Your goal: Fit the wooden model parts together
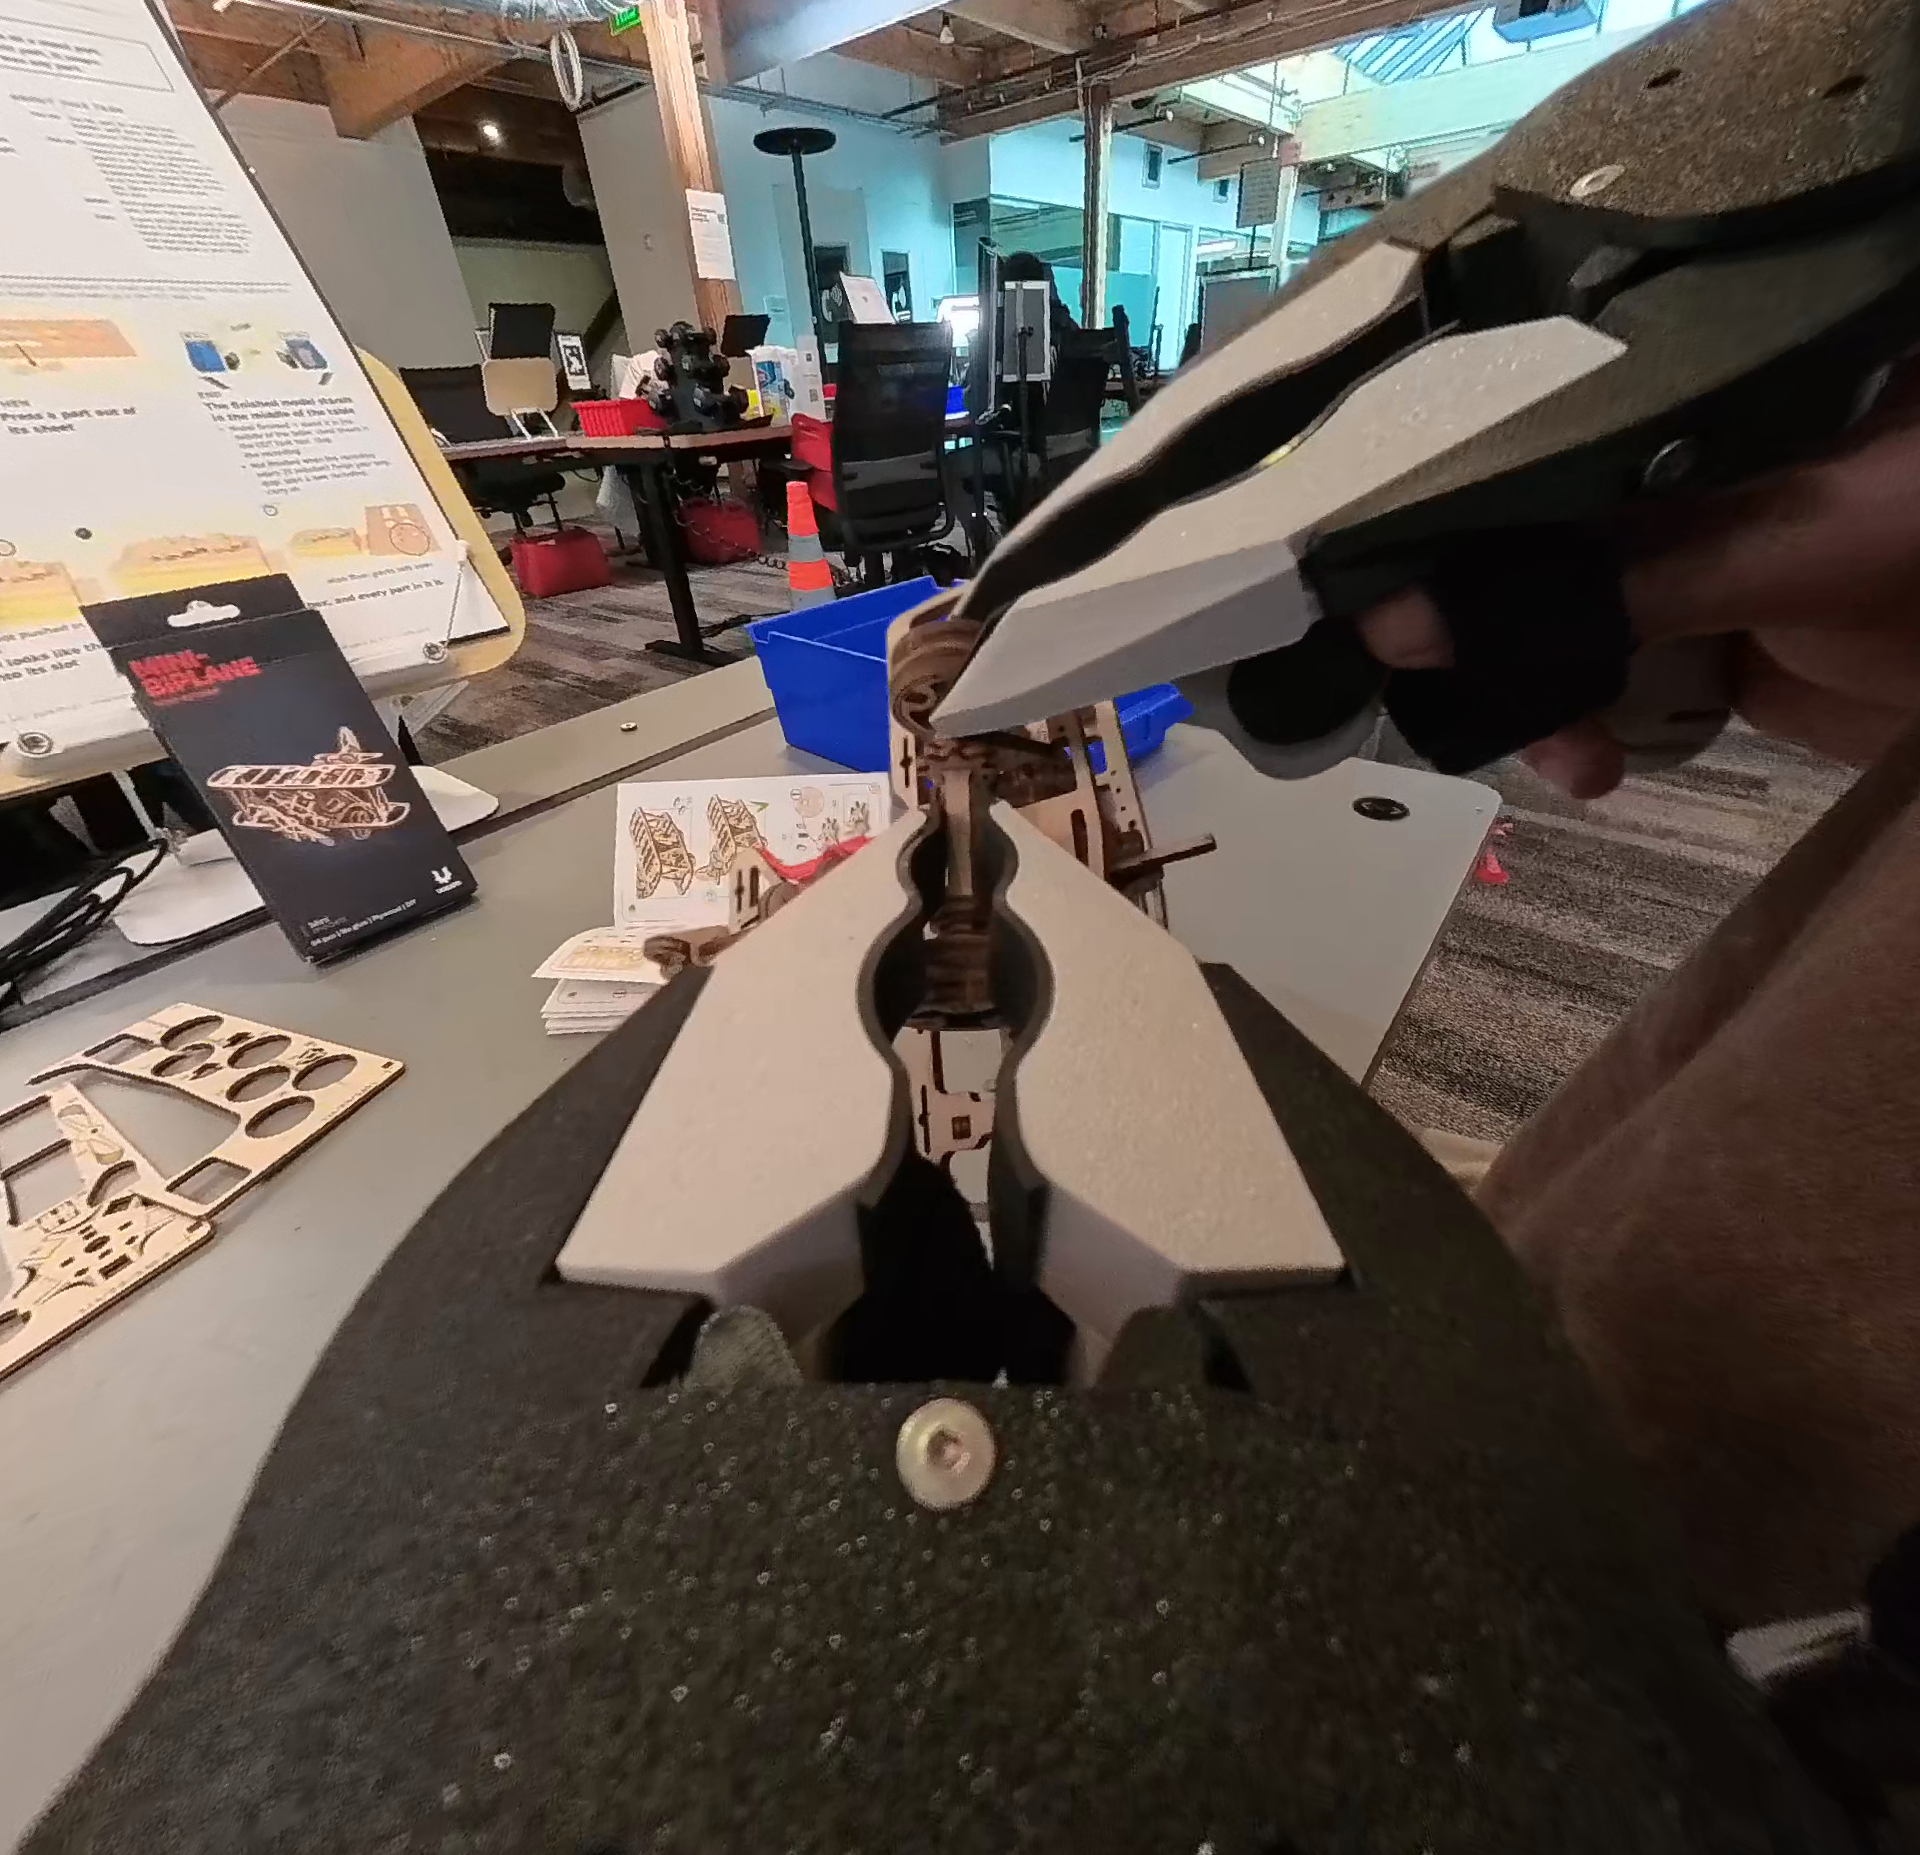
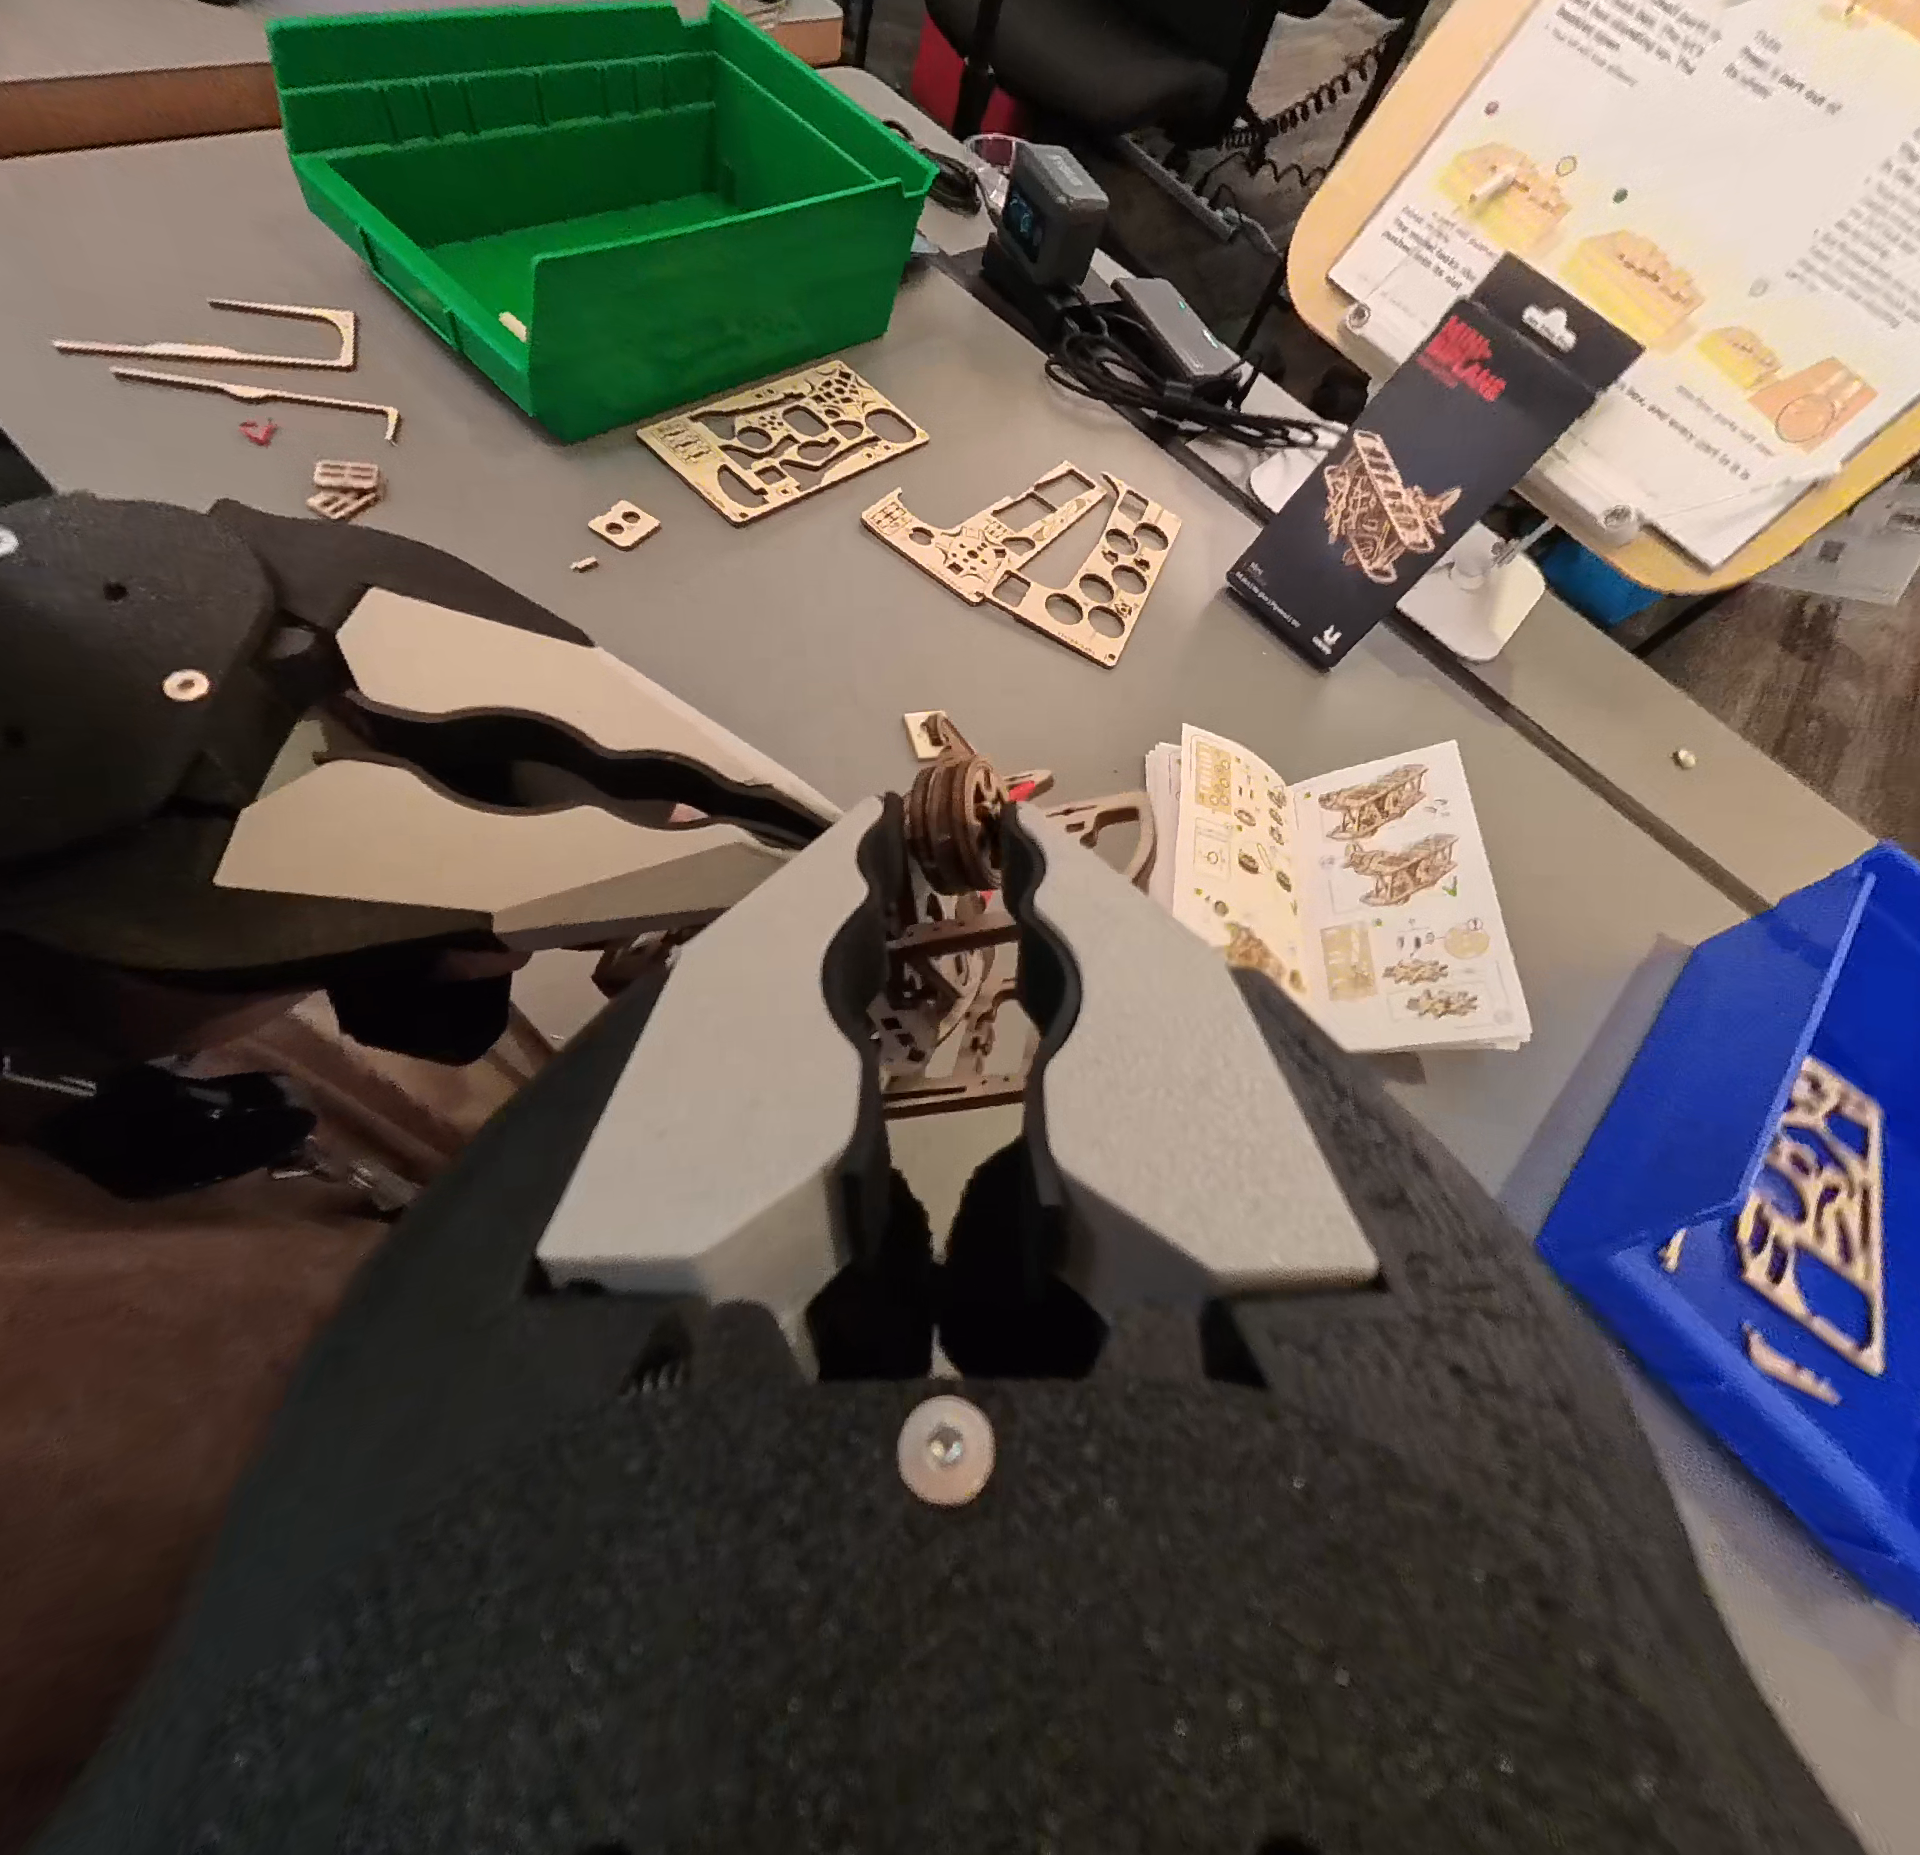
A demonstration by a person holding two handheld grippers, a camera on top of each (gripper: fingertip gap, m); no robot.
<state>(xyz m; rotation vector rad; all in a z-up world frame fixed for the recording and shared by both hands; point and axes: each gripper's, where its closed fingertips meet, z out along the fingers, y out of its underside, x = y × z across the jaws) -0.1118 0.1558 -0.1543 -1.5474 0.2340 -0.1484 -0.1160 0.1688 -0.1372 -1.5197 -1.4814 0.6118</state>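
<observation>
Pinching wooden model, left gripper jaws; right gripper jaws pinching its wheel

Grey-fingered black tongs, brown sleeve

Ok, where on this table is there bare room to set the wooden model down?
Bare grey table lies between the left gripper and the punched wooden sheets, and also left of the green bin, above the thin wooden strips. It is crowded around the instruction booklet and blue bin.
</observation>
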